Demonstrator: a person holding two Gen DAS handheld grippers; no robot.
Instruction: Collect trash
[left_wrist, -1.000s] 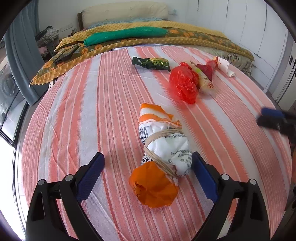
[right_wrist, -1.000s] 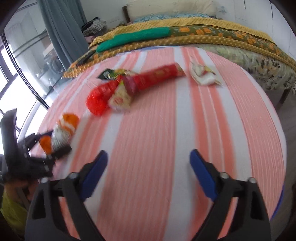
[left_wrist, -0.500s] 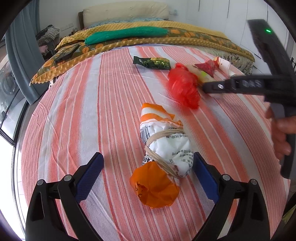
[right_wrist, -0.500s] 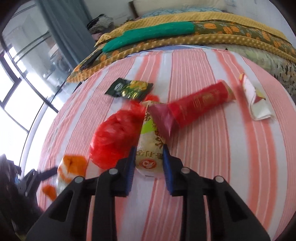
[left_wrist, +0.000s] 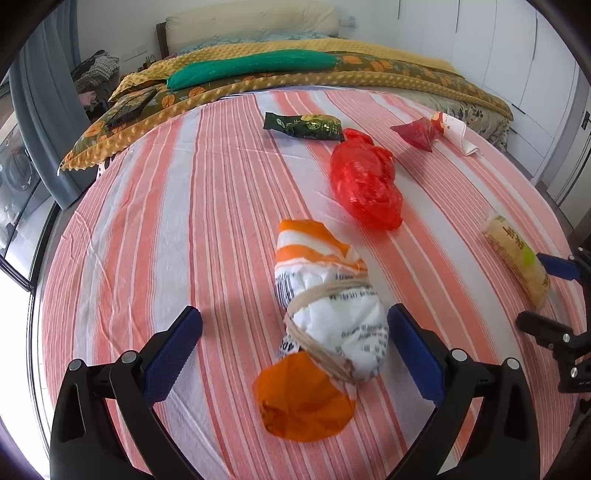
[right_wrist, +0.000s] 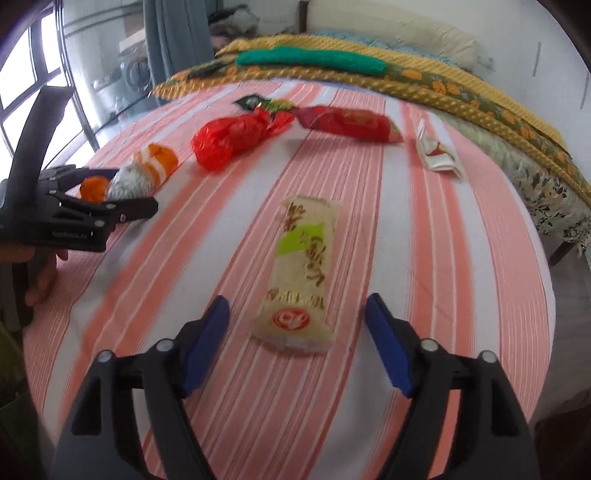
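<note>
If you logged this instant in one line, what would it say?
left gripper: opening, around white-and-orange tied bag bundle | right gripper: opening, around beige printed snack packet, not pressing | both on striped cloth

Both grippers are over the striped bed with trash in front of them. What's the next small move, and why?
Probably close the left gripper on the tied white and orange bundle: it lies between the wide, opening jaws, untouched. The right gripper is opening with the pale yellow wrapper lying loose on the sheet between its fingers.
</note>
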